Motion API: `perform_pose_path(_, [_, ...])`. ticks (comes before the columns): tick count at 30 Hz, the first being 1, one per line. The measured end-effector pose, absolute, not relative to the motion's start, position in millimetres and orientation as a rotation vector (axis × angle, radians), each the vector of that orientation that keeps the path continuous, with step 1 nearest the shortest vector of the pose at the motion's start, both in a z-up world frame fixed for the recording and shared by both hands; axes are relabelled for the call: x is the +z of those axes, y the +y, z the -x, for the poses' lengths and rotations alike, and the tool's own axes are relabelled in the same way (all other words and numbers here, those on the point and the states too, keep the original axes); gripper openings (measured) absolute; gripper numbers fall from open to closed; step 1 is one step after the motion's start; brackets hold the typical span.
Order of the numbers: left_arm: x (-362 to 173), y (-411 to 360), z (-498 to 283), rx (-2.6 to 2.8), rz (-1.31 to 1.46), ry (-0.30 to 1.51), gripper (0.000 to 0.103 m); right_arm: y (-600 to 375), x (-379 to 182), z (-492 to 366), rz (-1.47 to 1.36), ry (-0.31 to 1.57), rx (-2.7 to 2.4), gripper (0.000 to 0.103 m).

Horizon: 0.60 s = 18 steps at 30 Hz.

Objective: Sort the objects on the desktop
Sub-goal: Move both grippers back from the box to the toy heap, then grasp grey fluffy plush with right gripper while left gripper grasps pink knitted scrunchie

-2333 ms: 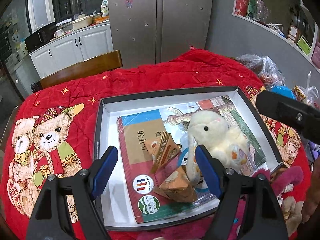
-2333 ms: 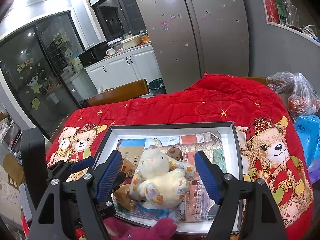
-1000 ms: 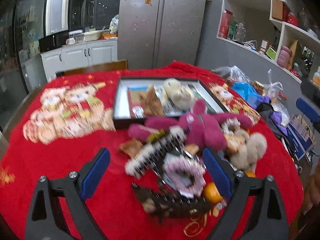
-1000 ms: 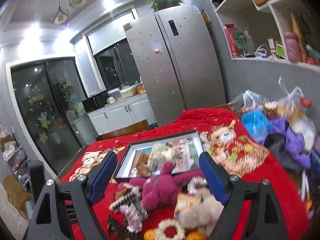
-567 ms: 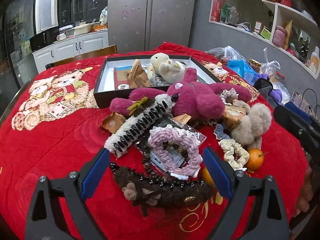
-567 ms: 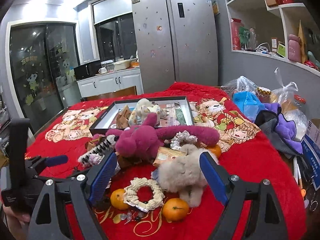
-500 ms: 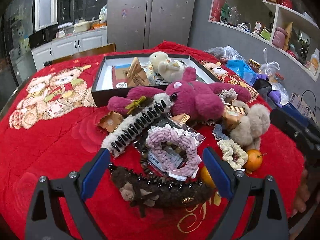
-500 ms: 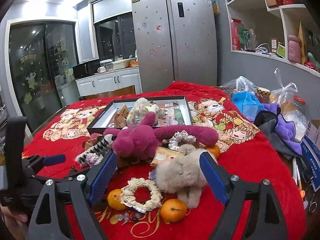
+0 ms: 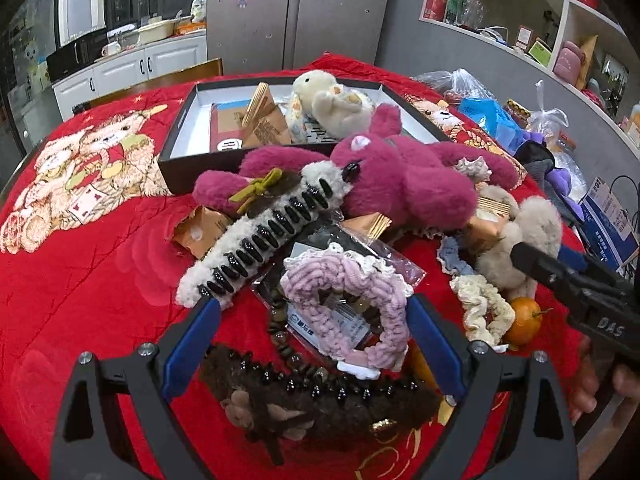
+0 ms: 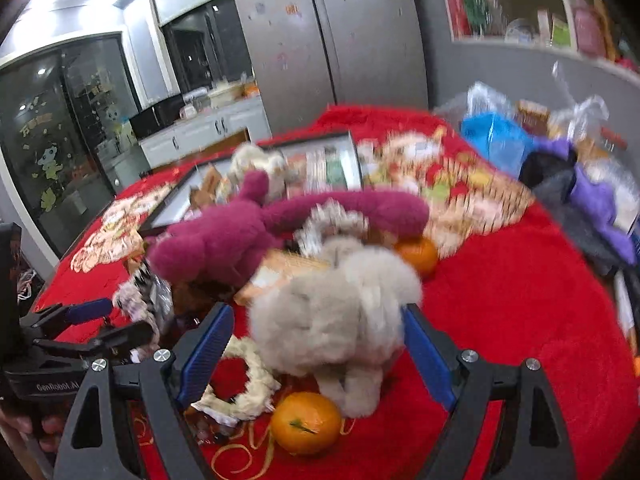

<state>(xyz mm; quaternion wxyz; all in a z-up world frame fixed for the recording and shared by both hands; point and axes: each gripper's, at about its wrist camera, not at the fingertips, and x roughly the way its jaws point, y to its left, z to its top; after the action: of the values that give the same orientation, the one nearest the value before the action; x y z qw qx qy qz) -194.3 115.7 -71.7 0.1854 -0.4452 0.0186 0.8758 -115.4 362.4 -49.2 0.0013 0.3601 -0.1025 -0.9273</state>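
My left gripper (image 9: 314, 334) is open, its jaws either side of a pink knitted scrunchie (image 9: 348, 296) lying on a packet, with a brown beaded hair clip (image 9: 320, 404) just below. My right gripper (image 10: 316, 340) is open around a grey fluffy plush (image 10: 336, 312); I cannot tell if the pads touch it. A magenta plush (image 9: 404, 176) lies across the pile, also in the right wrist view (image 10: 240, 236). A white furry claw clip (image 9: 260, 240) lies to its left. The black box (image 9: 180, 148) behind holds a cream plush (image 9: 332, 100), a book and snack packets.
Oranges (image 10: 306, 422) (image 10: 416, 256) and a cream scrunchie (image 10: 244, 396) lie near the grey plush on the red blanket (image 9: 80, 280). Plastic bags and purple cloth (image 10: 592, 188) crowd the right edge. A chair back (image 9: 160, 80) stands beyond the table.
Both grippers pulled back from the box to the near pile, then moved in lower and closer: the left over the pink scrunchie, the right around the grey plush. The right view is blurred by motion.
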Motion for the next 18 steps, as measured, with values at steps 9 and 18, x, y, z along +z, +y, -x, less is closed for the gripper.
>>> perform_pose_path(9, [-83,123,196,2.441,1.27,0.096,0.095,366,-66,130,-1.202,-0.372,-2.889,0.086])
perform_pose_path(18, [-80,119,191,2.452,1.228,0.085,0.066,369,-73,131,-1.203,-0.448,-2.865,0.052])
